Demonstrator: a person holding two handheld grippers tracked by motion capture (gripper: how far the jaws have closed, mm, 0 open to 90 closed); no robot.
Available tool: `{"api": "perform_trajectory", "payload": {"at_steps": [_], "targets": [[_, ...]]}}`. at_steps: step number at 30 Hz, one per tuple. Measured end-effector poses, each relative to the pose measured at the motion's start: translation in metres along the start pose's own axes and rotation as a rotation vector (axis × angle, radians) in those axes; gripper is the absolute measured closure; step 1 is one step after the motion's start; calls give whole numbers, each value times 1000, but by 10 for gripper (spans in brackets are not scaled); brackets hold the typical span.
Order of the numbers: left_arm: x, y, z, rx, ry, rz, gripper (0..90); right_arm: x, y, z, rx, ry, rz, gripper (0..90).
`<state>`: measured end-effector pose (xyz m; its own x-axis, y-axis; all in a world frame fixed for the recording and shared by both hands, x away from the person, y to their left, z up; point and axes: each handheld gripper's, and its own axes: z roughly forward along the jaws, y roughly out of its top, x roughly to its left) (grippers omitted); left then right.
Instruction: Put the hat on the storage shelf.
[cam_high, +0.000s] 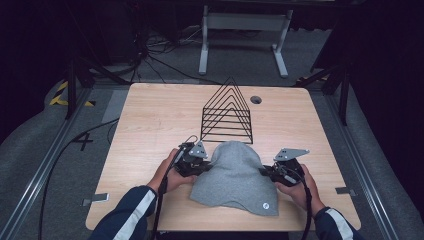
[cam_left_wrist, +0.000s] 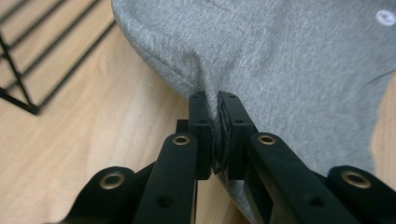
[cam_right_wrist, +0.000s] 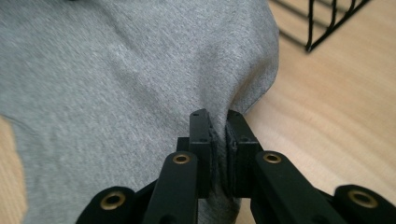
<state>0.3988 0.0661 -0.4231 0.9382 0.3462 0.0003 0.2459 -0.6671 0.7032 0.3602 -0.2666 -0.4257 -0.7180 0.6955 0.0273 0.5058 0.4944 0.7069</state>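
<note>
- The left hand (cam_high: 171, 175) comes in from the near edge of the tabletop (cam_high: 150, 120), left of the middle, with a dark sleeve striped in white behind it.
- The left gripper (cam_high: 200, 163) lies level and points toward the middle; in its own view the left gripper (cam_left_wrist: 215, 100) has its jaws clenched on the edge of the grey garment (cam_left_wrist: 289, 65), a pinch of cloth bunched between the pads.
- The grey garment (cam_high: 234, 177) lies in the near half of the tabletop, about midway between the left and right edges. Its top is drawn up into a rounded peak, and its lower hem spreads wide toward the near edge.
- A small white round mark (cam_high: 266, 205) sits near the garment's near right corner; what it is, the view is too small to tell.
- Just behind the garment's peak stands a black wire rack (cam_high: 227, 112) of triangular frames, upright near the tabletop's centre; whether cloth and rack touch is hard to say.
- A small round hole (cam_high: 256, 99) is set in the tabletop near the far edge, right of the rack.
- The right gripper (cam_high: 267, 171) grips the garment's right side; in its own view the right gripper (cam_right_wrist: 218, 114) has its jaws closed on a fold of grey cloth (cam_right_wrist: 116, 93).
- The right hand (cam_high: 300, 187) holds its tool near the right part of the near edge.
</note>
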Motion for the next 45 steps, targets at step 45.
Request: {"api": "perform_trajectory", "payload": {"at_steps": [45], "targets": [[80, 164, -143, -252, 306, 99, 858, -49, 225, -99, -354, -191, -169, 838]]}}
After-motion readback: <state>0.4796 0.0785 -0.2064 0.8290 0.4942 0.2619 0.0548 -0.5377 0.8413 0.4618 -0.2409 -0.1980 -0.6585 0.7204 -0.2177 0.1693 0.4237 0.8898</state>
